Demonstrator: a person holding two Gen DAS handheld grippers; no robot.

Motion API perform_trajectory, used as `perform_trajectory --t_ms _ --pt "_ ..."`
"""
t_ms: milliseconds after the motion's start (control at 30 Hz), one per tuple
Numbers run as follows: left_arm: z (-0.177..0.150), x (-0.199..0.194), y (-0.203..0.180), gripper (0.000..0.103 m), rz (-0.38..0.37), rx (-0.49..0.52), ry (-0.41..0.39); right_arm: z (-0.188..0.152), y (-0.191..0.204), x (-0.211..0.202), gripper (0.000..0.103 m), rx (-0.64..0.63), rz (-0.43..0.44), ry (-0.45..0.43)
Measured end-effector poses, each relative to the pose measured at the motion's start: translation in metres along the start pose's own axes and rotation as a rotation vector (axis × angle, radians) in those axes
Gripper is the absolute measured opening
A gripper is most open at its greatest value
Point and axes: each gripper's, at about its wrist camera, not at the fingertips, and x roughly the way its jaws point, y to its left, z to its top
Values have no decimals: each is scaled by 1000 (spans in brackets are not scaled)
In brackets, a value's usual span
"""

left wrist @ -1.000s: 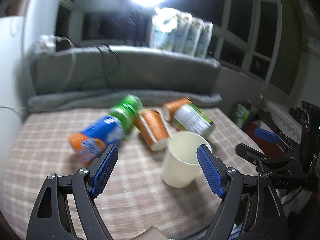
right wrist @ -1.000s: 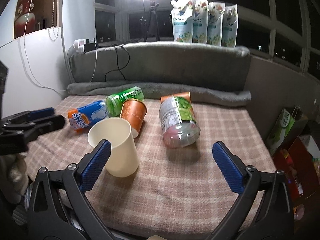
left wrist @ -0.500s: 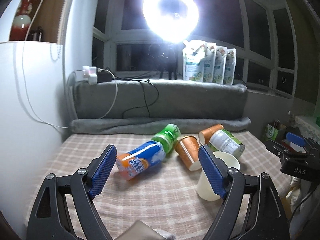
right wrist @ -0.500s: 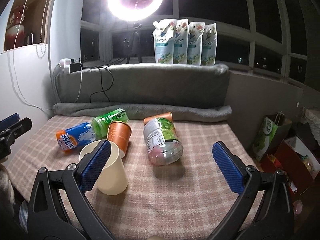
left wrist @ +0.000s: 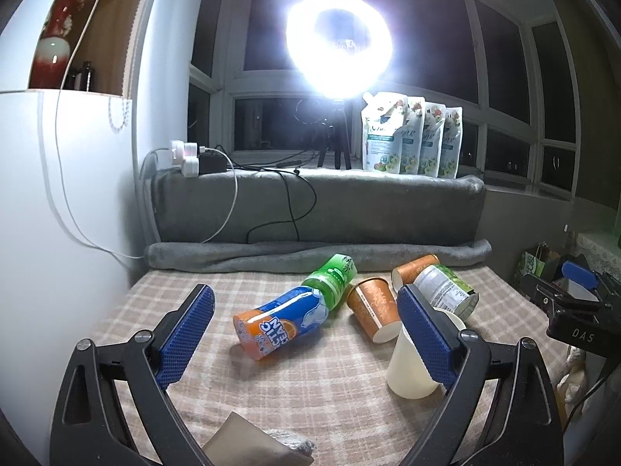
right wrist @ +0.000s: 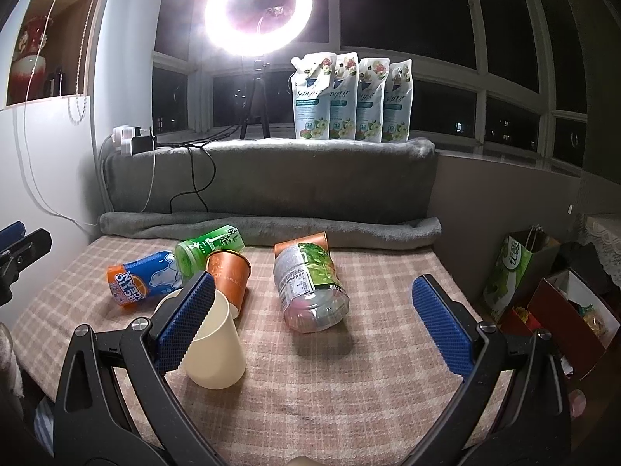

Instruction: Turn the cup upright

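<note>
Two grippers hang above the near edge of a checked cloth-covered table (right wrist: 388, 369), each with its blue-padded jaws spread wide and nothing between them. The left gripper (left wrist: 304, 332) sits toward the table's left near corner; the right gripper (right wrist: 312, 324) sits nearer the middle of the near edge. The cream cup (right wrist: 215, 343) stands upright with its mouth up, close to the near edge, partly hidden behind the right gripper's left pad; in the left wrist view the same cup (left wrist: 409, 369) is partly covered by the left gripper's right pad, though contact cannot be told in either view. Just behind the cup lies an orange paper cup (right wrist: 229, 279) on its side, with its mouth toward the near edge. To its left a blue and orange bottle (right wrist: 141, 277) lies on its side, touching a green bottle (right wrist: 207, 248) that also lies flat toward the far edge. Right of the orange cup, near the table's middle, a clear jar with a green label (right wrist: 308, 281) lies on its side. Beyond the far edge a grey blanket (right wrist: 271, 178) covers the ledge, where four refill pouches (right wrist: 349, 97) stand beside a lit ring light (right wrist: 258, 7).
</note>
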Motion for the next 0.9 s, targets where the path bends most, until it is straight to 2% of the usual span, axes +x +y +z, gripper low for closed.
perform_trajectory --t_ms 400,900 --pt "0 3 -1 95 -11 -1 25 0 0 0 103 0 0 0" --pt "-2 4 -2 95 -1 8 15 -2 0 1 103 1 3 7"
